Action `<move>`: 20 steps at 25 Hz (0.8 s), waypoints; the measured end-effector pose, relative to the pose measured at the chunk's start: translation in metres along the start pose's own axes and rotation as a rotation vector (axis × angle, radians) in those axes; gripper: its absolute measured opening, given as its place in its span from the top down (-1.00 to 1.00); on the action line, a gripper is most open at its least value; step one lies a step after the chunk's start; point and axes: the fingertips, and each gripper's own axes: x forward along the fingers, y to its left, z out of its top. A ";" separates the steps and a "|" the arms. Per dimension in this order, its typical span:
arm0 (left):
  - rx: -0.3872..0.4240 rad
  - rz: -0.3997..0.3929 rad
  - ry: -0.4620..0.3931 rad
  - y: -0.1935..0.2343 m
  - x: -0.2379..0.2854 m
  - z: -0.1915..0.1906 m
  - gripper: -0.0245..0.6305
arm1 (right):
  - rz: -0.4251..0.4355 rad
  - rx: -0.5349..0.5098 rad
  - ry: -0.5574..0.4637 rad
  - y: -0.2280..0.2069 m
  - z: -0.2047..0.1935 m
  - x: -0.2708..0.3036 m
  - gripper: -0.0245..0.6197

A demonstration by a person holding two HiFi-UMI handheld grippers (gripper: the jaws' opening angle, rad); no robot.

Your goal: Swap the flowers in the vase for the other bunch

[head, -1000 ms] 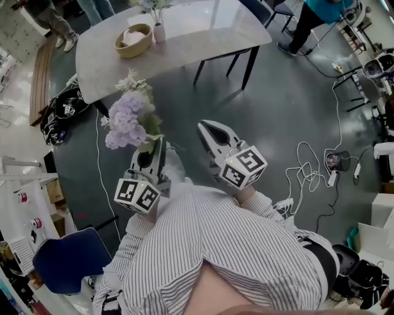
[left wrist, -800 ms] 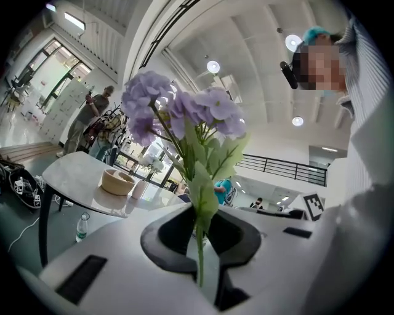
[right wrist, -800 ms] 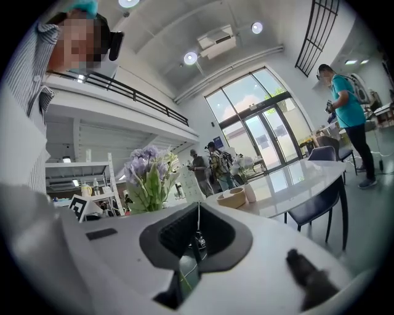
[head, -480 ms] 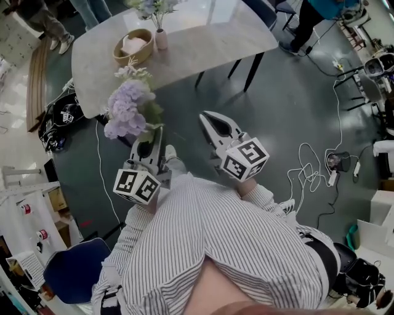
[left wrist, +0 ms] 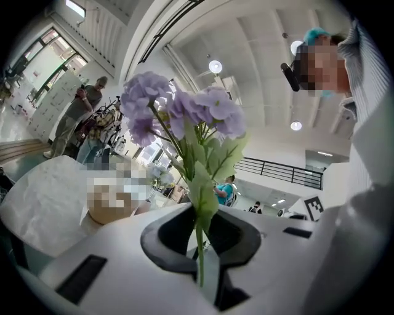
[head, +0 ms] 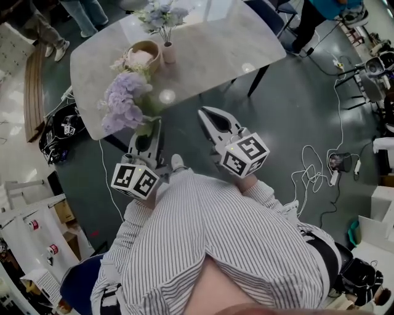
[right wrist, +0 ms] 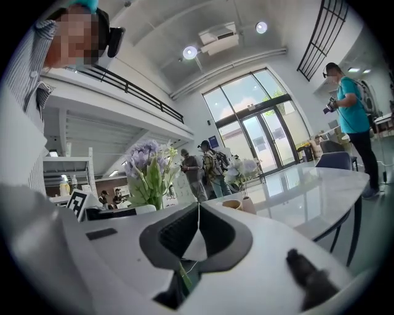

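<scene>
The left tongs [head: 149, 132] are closed almost all the way, pinching the thin green stem [left wrist: 198, 246] of a purple bunch [head: 123, 104]. The stem runs straight up between the two pale, smooth jaws. Above them it spreads into broad green leaves and rounded heads of small lilac petals, with a few cream sprigs at the top in the head view. The right tongs [head: 205, 115] are fully closed with the tips meeting, and nothing is held between them (the same shows in the right gripper view [right wrist: 197, 227]). Each pair of tongs carries a white cube with black square markers at its rear.

In the head view the held bunch stands over the near edge of the counter [head: 215, 43], a pale, glossy slab with rounded corners and a stone-like mottle, on dark slanted legs. On the counter stands a small pinkish vase [head: 168, 52] with a narrow neck. It holds a spray of pale blue and white flowers [head: 161, 12]. Just beside the vase is a round tan bowl [head: 144, 54] with something pale and soft-looking inside. What that is cannot be made out.

The floor [head: 277, 117] below is dark grey, with white cables looped to the right and a black bag [head: 61, 126] lying to the left of the counter.
</scene>
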 end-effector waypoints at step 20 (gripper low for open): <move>-0.017 -0.052 0.047 0.071 0.053 0.019 0.77 | -0.071 0.016 0.031 -0.033 0.004 0.086 0.87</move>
